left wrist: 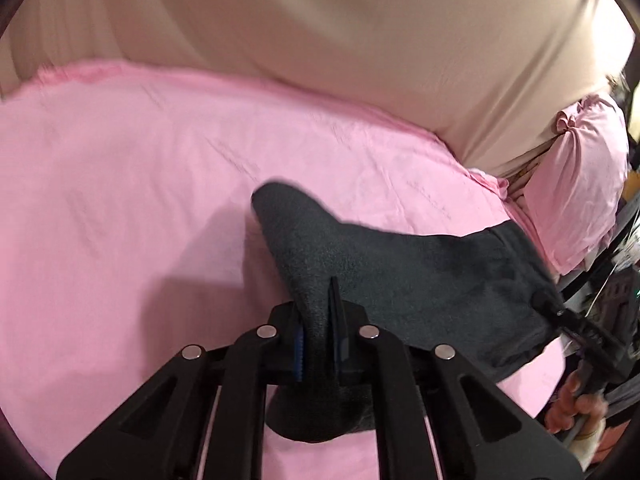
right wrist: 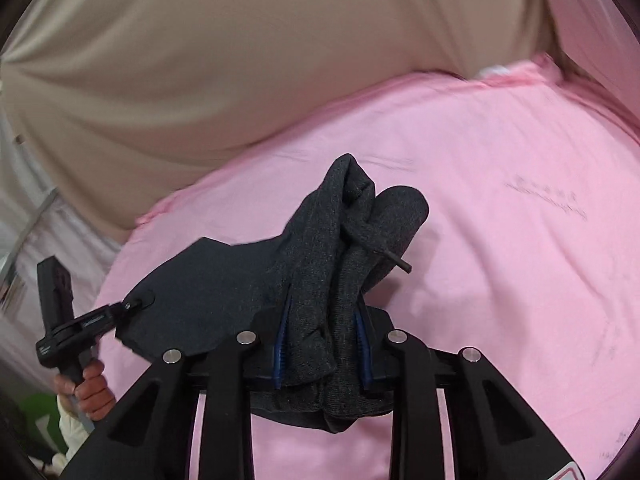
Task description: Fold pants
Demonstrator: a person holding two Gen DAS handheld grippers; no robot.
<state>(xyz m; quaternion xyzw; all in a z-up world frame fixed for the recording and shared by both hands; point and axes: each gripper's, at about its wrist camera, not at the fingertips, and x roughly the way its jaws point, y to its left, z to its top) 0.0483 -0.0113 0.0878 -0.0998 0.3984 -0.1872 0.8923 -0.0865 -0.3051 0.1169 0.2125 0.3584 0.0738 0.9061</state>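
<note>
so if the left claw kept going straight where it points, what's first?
The left claw is already shut on the dark pants. Past that bunched fabric, likely the pink sheet; depth is unclear.

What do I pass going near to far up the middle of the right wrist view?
Right tool, shut on the dark pants → drawstring tip → pink sheet → beige fabric backdrop.

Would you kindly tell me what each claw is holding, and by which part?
Both hold the dark grey pants. The left claw pinches a fold at one edge; the right claw clamps a bunched, thicker part where the drawstring hangs.
</note>
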